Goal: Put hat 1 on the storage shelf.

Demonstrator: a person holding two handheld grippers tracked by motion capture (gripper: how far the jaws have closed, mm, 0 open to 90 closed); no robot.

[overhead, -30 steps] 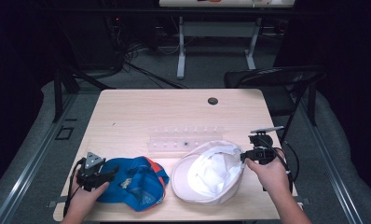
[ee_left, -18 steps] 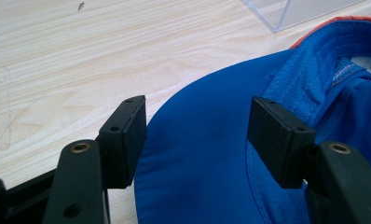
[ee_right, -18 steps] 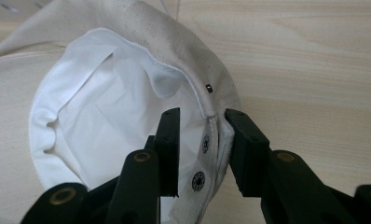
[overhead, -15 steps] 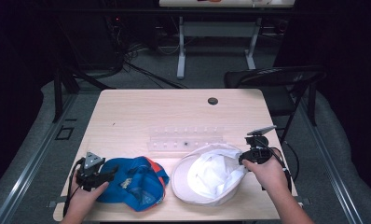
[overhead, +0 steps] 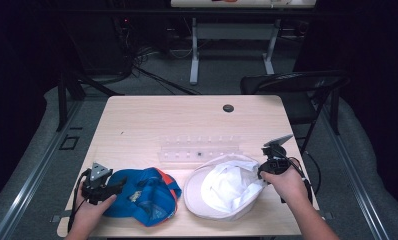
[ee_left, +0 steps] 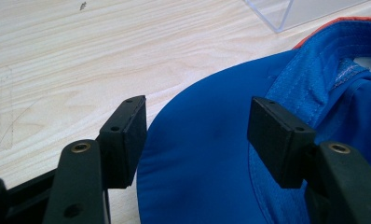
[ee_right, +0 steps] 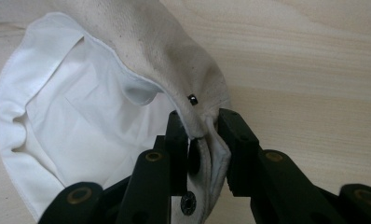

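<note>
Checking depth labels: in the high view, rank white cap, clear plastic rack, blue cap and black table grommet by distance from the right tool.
1. White fabric cap, in its grip.
2. Clear plastic rack, up-left.
3. Black round grommet, far edge.
4. Blue fabric cap, left.
Grommet and blue cap are close to call.

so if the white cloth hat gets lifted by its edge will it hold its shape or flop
Probably flop. The white cloth hat already folds and creases where the right tongs pinch its rim, so the fabric looks soft. It seems light, lying crumpled on the pale wooden table. The woven surface looks unlikely to slip from the pads.
</note>
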